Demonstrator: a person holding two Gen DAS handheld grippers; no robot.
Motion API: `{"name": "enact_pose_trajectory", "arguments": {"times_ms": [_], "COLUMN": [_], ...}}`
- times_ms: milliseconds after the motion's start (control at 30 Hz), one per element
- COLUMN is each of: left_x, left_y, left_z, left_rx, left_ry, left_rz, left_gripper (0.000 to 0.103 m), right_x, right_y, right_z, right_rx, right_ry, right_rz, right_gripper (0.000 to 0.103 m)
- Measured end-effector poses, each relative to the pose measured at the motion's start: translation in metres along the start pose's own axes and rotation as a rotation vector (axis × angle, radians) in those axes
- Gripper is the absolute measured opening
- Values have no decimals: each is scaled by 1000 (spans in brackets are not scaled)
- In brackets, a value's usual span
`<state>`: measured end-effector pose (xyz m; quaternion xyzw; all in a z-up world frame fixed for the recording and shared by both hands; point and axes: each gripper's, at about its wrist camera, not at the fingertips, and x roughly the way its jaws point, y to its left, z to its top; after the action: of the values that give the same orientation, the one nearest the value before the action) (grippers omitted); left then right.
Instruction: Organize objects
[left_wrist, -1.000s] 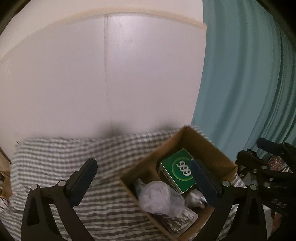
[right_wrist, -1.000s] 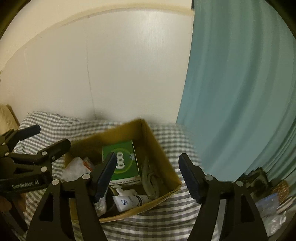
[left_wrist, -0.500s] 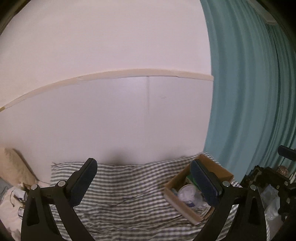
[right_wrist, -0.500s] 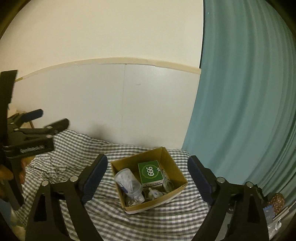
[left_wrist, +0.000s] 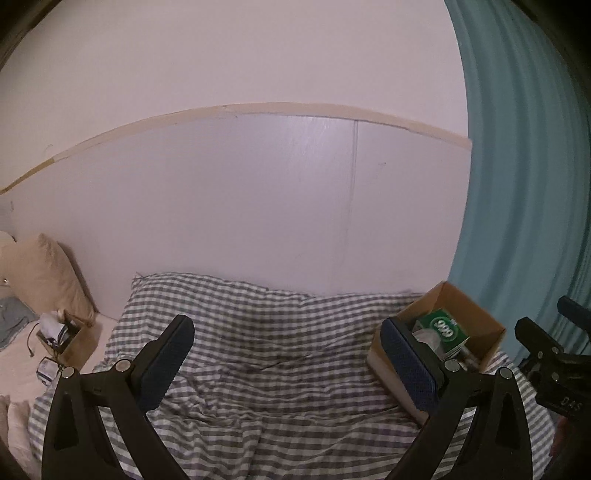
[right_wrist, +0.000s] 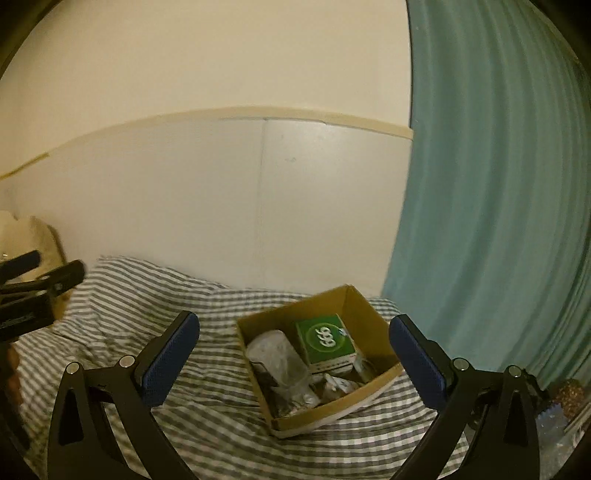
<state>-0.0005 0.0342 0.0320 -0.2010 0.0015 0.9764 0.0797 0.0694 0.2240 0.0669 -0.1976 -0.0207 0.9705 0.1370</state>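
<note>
Both tools hang in the air above a bed covered with a grey-and-white checked sheet, and neither carries anything: the left gripper has its jaws spread wide and empty, and the right gripper likewise stands wide apart with nothing between its blue pads. The task's things sit together in an open brown cardboard box resting on the sheet near the teal curtain; in the right wrist view the box lies between the right gripper's fingers but well beyond them. Inside it are a green carton printed with white numerals in a circle, a crumpled clear plastic bag or cup beside it, and small pale items along the near wall. Judging by this, the step in hand is either a pause between placements or a look round for the next thing to collect. The next move probably calls for choosing a loose object, perhaps from the clutter at the far left of the left wrist view, where a second small cardboard box sits beside a beige pillow. That clutter is too small and dim to identify, the box's lower contents are blurred, and the left gripper's right finger hides part of the box in its own view.
</note>
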Motion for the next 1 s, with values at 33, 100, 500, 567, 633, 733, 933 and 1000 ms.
{"name": "enact_pose_trajectory", "arguments": {"times_ms": [33, 100, 500, 567, 633, 733, 933, 1000], "left_x": [2, 7, 5, 6, 6, 6, 9, 10], "left_y": [-3, -9, -22, -22, -23, -23, -24, -24], "left_z": [-1, -3, -7, -7, -8, -9, -11, -11], "left_rx": [5, 18, 53, 52, 53, 50, 47, 47], "left_ry": [0, 6, 31, 35, 37, 39, 51, 52], "left_rz": [2, 9, -2, -6, -5, -4, -4, -4], "left_gripper": [103, 103, 103, 103, 103, 103, 103, 103], "right_x": [3, 10, 12, 10, 11, 13, 14, 13], "right_y": [-2, -6, -20, -20, -19, -18, -16, -16], "right_z": [-3, -7, -8, -7, -8, -9, -9, -9], "right_rx": [11, 32, 82, 80, 75, 64, 57, 53], "right_ry": [5, 30, 67, 62, 64, 65, 63, 60], "right_rz": [10, 30, 16, 12, 16, 13, 7, 3], "right_gripper": [103, 103, 103, 103, 103, 103, 103, 103]}}
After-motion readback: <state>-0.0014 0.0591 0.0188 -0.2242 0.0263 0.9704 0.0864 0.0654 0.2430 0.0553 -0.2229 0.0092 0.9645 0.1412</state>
